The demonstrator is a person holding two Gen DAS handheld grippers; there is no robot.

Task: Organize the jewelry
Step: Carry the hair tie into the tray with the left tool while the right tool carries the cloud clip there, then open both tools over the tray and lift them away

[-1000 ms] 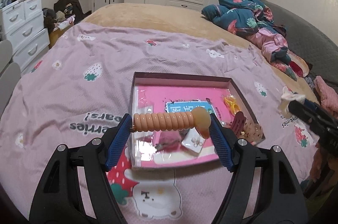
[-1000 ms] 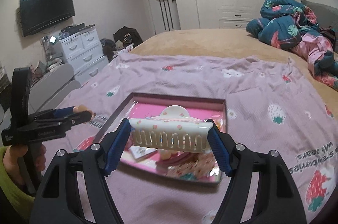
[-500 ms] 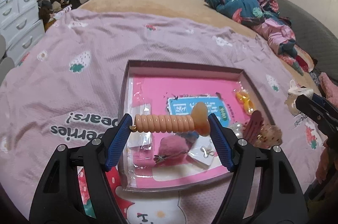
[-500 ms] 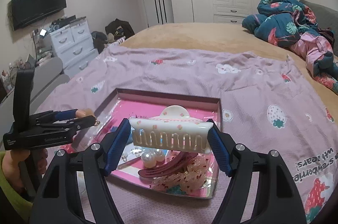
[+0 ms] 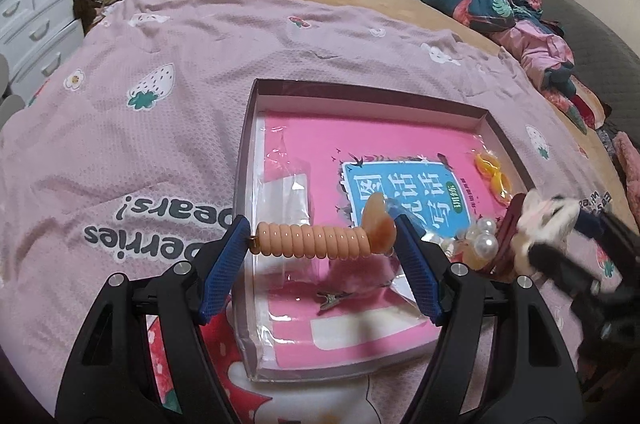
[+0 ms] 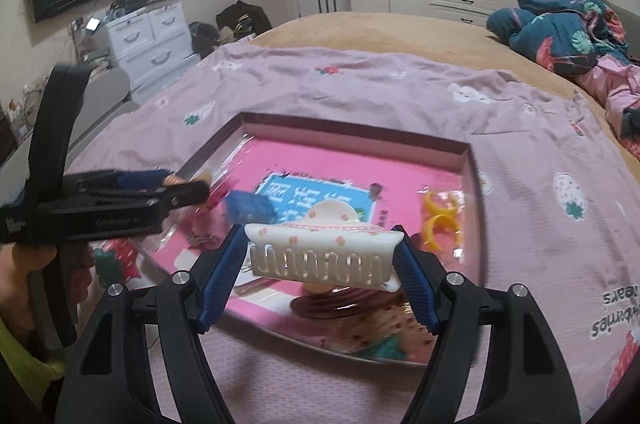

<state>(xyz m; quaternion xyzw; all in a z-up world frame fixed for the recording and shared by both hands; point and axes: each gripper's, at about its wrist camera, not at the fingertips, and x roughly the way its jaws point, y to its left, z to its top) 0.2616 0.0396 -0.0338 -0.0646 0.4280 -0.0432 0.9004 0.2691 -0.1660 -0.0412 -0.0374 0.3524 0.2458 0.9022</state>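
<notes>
The left gripper (image 5: 322, 240) holds a peach spiral hair tie (image 5: 312, 240) stretched lengthwise between its blue fingers (image 5: 222, 270), the tie's amber charm end against the right-hand finger. It hangs above the near left part of a shallow box (image 5: 372, 93) that lies on a pink strawberry-print bedspread (image 5: 160, 111) on the bed. The box floor is a pink sheet with a blue label (image 5: 404, 187), and on it lie clear plastic bags, a small metal clip (image 5: 332, 300), a cluster of pearls (image 5: 482, 236) and yellow rings (image 5: 494, 175) near the right wall. The right gripper (image 6: 322, 258) clamps a cream claw hair clip (image 6: 324, 252) with small flower print across its length, teeth facing down, above the near edge of the same box, just over a dark red hair clip (image 6: 340, 304) and a speckled translucent one. In the right wrist view the left gripper shows at the left edge, held by a hand (image 6: 36, 268) with a yellow-green sleeve. A teal floral quilt (image 6: 568, 19) is heaped at the far right of the bed.
</notes>
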